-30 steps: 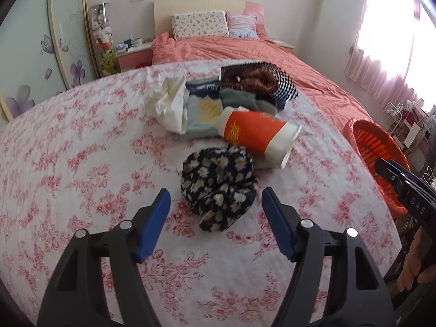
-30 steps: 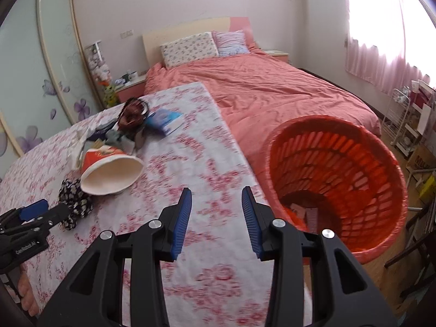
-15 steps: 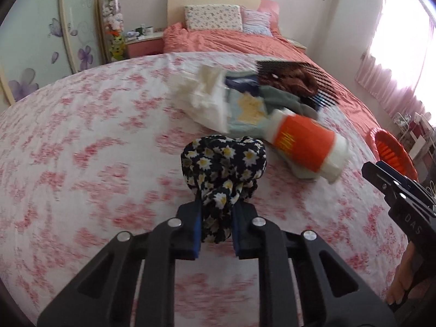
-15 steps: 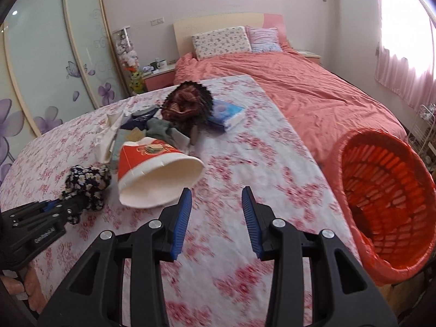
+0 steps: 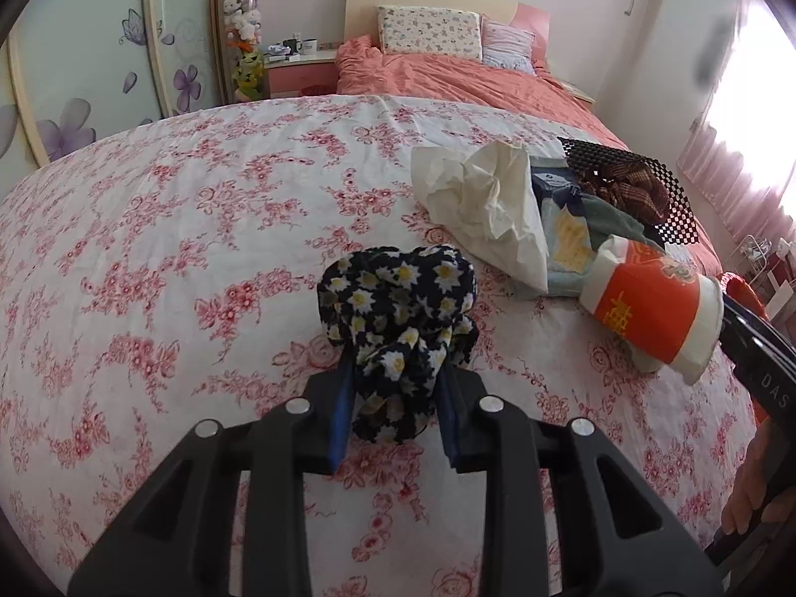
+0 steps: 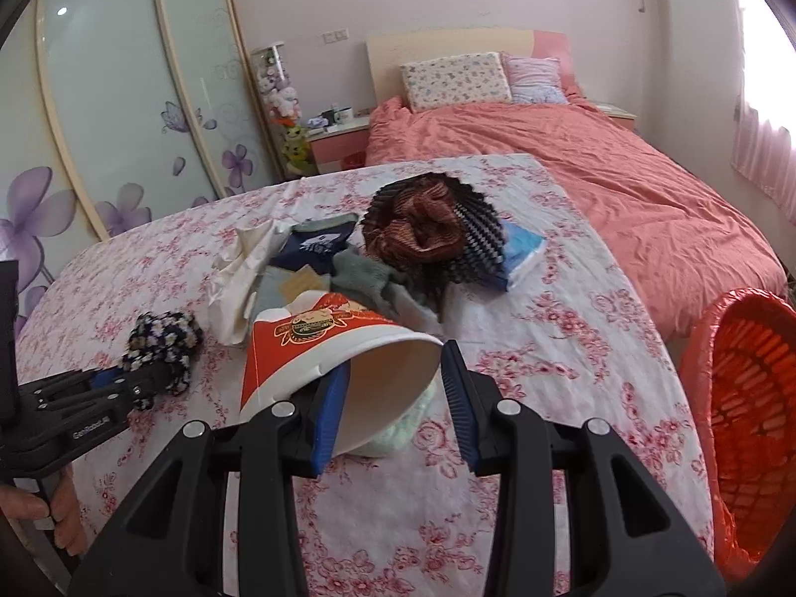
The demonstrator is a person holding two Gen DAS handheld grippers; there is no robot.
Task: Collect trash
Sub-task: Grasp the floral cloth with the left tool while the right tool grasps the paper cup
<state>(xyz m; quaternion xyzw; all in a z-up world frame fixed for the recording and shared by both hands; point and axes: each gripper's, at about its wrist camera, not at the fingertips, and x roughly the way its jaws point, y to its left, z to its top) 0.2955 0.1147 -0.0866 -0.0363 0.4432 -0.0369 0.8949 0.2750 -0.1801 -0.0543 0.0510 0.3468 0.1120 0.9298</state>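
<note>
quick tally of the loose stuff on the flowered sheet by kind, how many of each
Scrunchies: 2, black daisy-print scrunchie in the left gripper, brown plaid scrunchie
Paper cups: 1, red and white paper cup at the right gripper
Crumpled white paper: 1
Blue packets: 1
Total: 5
</note>
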